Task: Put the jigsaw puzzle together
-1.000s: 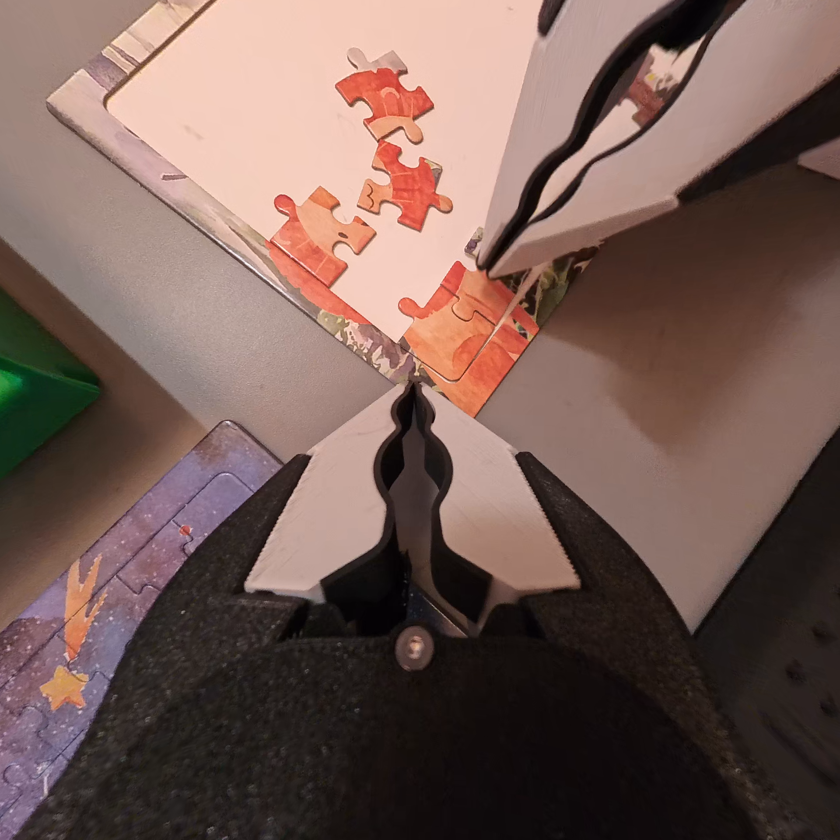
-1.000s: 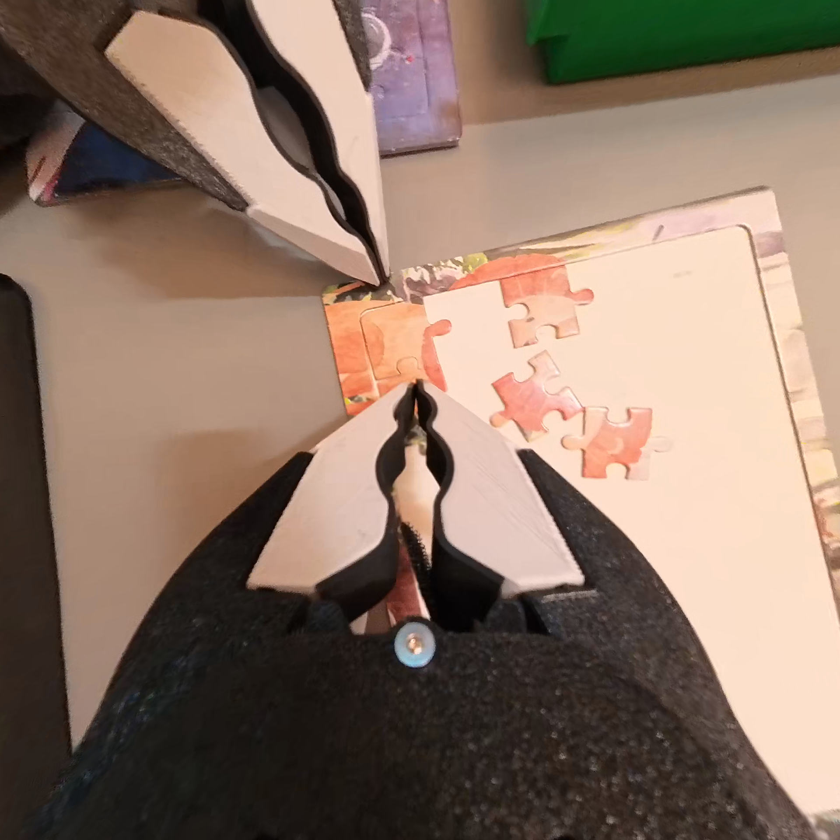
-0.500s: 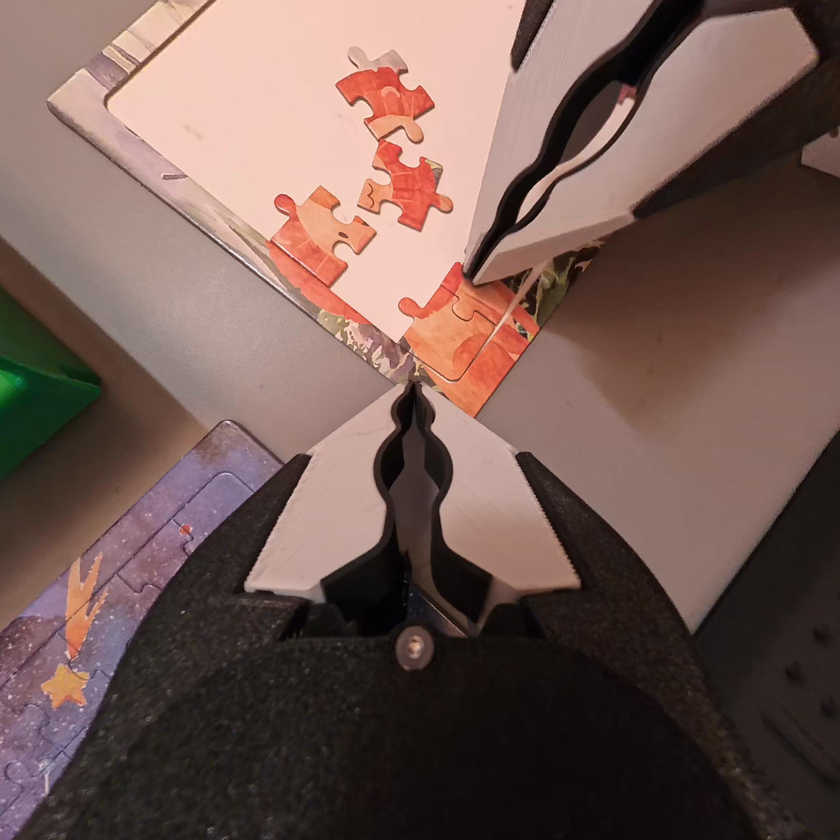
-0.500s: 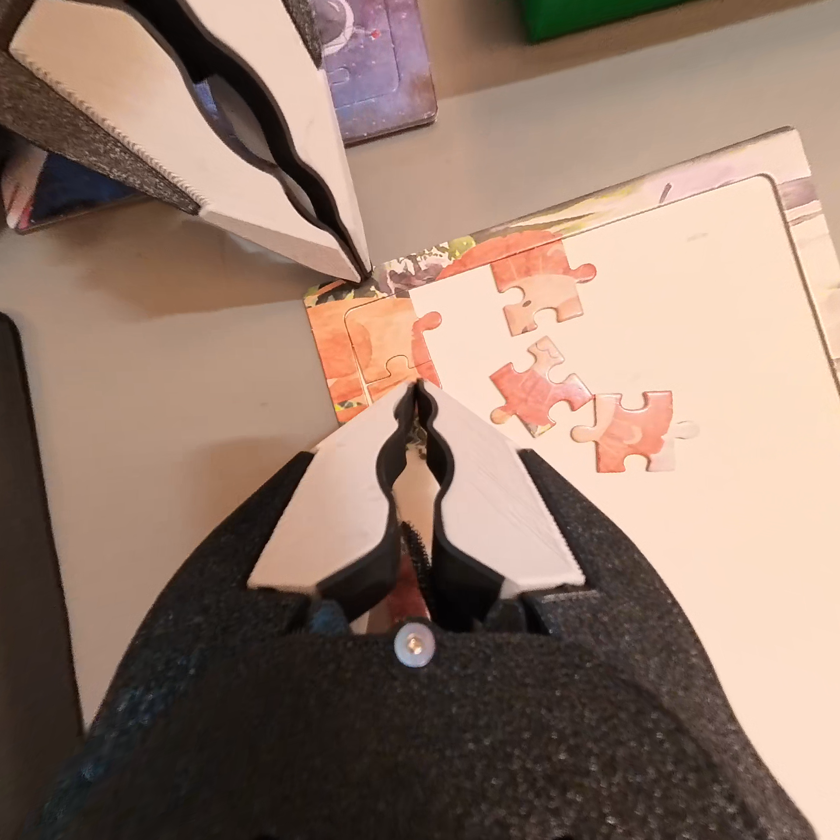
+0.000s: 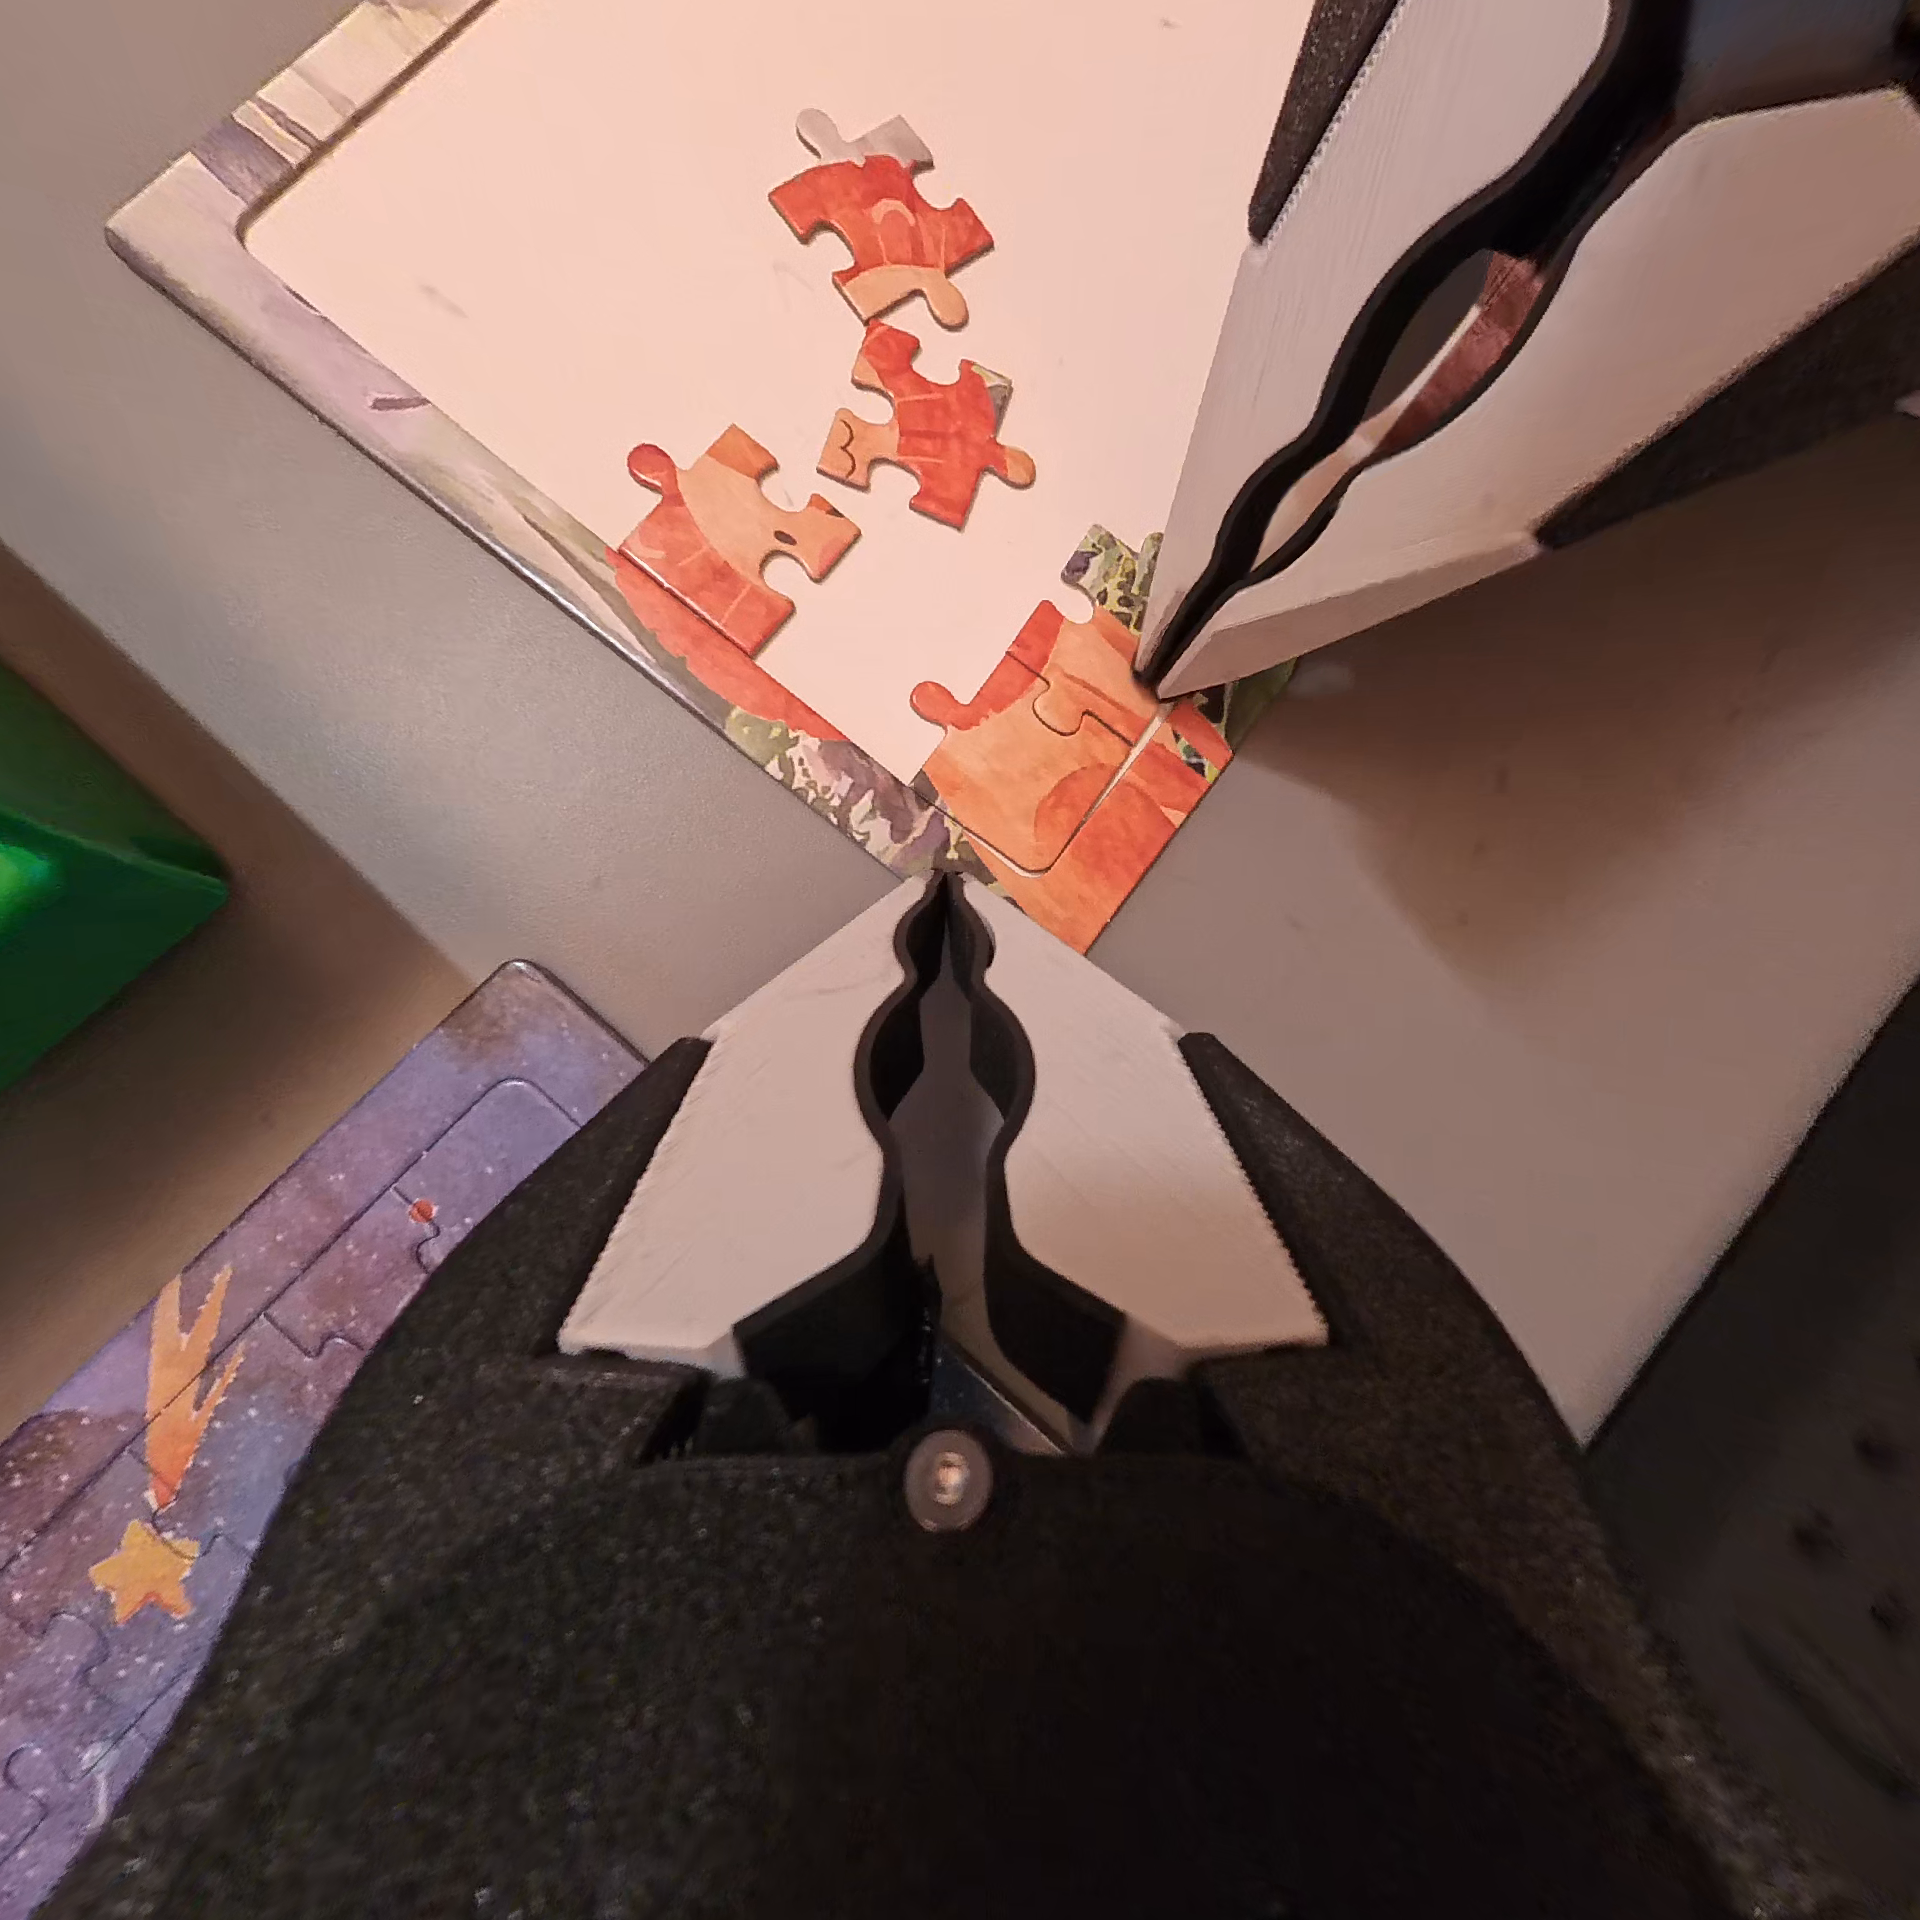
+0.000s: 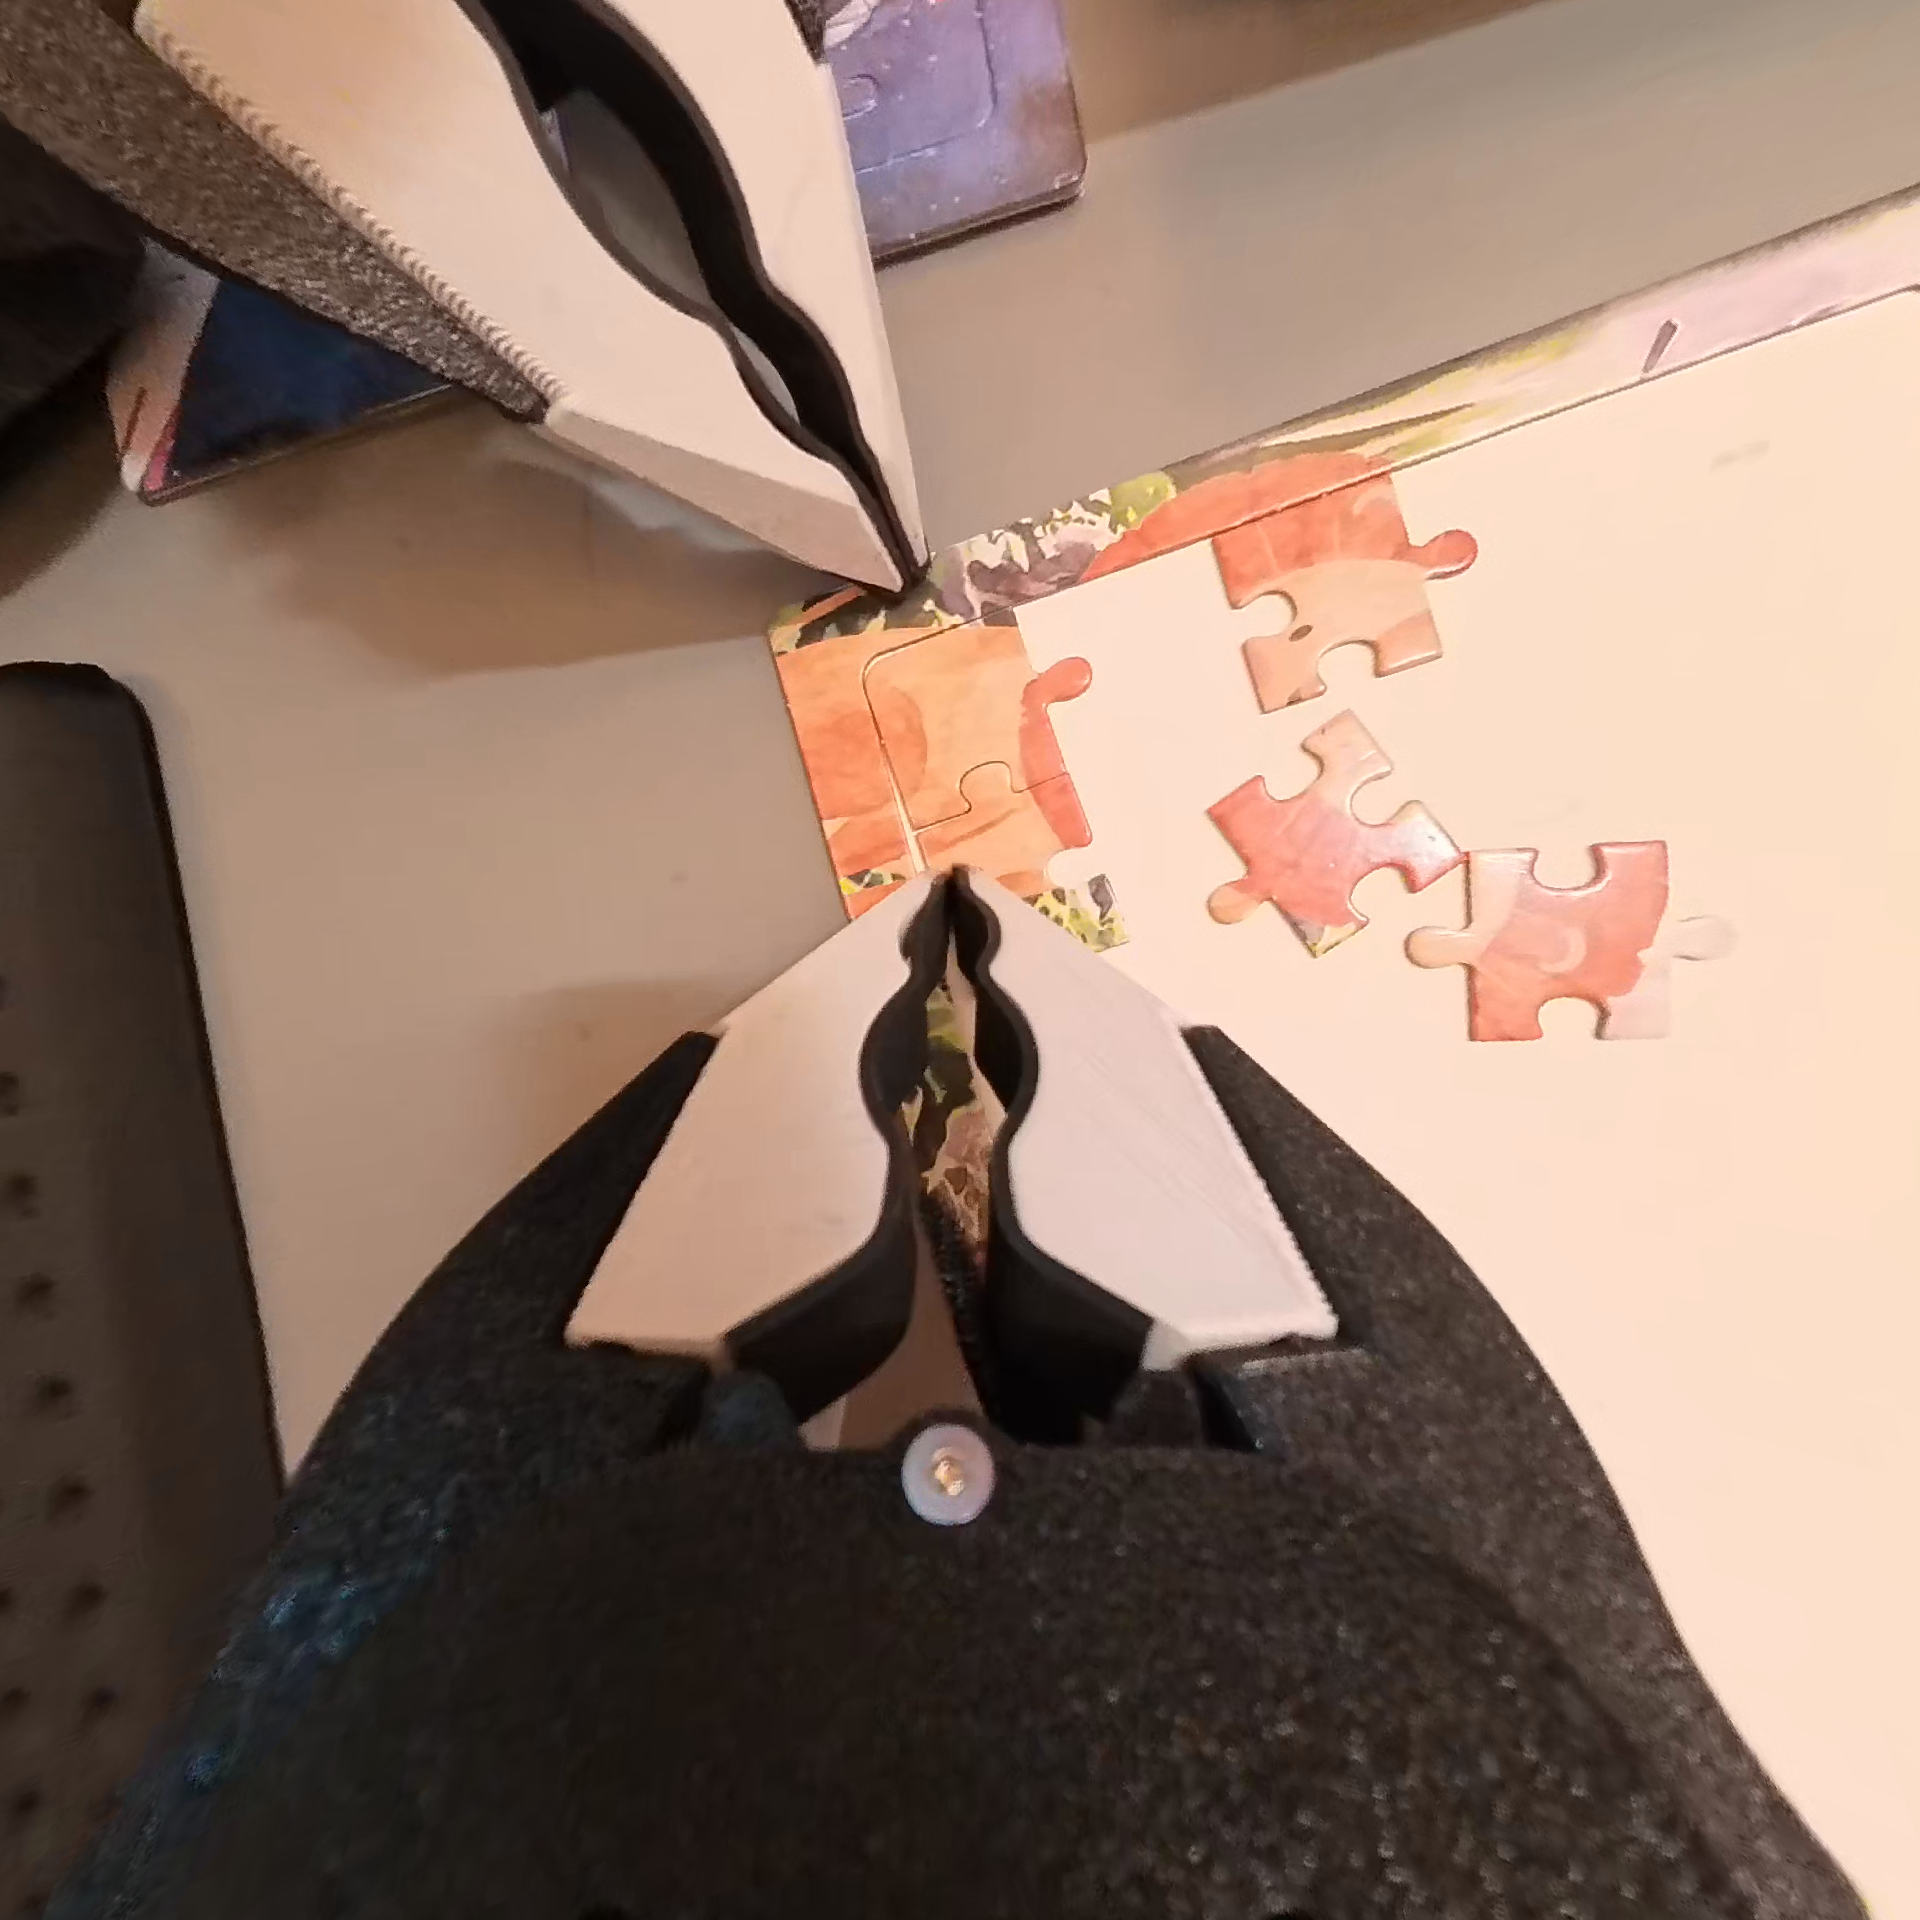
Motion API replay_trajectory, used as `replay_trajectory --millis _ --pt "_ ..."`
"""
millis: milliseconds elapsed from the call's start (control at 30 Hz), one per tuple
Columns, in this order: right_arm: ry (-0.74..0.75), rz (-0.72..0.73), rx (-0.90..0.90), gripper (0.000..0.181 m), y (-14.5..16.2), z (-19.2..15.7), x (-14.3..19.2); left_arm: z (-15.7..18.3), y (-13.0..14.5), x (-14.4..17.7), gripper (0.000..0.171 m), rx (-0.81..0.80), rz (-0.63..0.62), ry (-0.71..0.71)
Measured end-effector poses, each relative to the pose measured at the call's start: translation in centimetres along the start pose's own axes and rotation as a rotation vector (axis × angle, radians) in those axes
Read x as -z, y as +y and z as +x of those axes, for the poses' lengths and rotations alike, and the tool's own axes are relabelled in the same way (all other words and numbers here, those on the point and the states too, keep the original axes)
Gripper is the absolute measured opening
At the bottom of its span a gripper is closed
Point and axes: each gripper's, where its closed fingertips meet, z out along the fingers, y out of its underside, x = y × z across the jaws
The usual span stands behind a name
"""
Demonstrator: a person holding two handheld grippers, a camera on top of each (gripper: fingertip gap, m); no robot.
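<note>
A puzzle tray [image 5: 343, 343] with a white inside lies on the grey table. Two orange pieces sit joined in its near corner: a corner piece [image 5: 997, 769] and a second one [image 5: 1081, 665]. Three loose orange pieces lie inside the tray [image 5: 727, 551] [image 5: 925, 436] [image 5: 883, 218]. My left gripper [image 5: 945, 883] is shut with its tips at the tray's corner edge. My right gripper [image 6: 954, 878] is shut with its tips down on the second piece [image 6: 997, 831]. It also shows in the left wrist view [image 5: 1153, 675]. The tray [image 6: 1558, 343], the corner piece [image 6: 945, 717] and the left gripper [image 6: 909, 587] show in the right wrist view.
A finished purple starry puzzle [image 5: 312, 1247] lies beside the tray, under my left gripper. A green box [image 5: 83, 894] stands to the left. A dark perforated mat [image 6: 83, 1143] borders the table on the near side. Across from one pair of fingers to the other is roughly 6 cm. My left gripper's tips are some 12 cm from the finished purple starry puzzle [image 5: 312, 1247].
My right gripper has shifted slightly over the corner pieces and come closer to the tray. My left gripper has stayed at the tray's corner. The pieces have not moved.
</note>
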Motion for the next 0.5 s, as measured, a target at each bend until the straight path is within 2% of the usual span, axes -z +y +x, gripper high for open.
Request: replay_trajectory --millis 100,267,367,500 --pt "-0.009 0.028 -0.018 0.000 -0.3 0.1 0.4 0.1 -0.1 0.2 0.000 -0.076 -0.008 -0.029" --pt "0.053 0.044 -0.006 0.000 -0.1 1.5 1.4 1.9 -2.9 1.2 0.000 -0.112 0.103 0.012" --pt "0.086 0.058 -0.033 0.000 0.2 3.1 1.9 1.7 -1.7 0.5 0.000 -0.139 0.043 -0.009" --pt "0.066 0.022 -0.012 0.000 0.9 2.8 0.9 1.9 -1.7 0.2 0.000 -0.118 0.059 0.038"
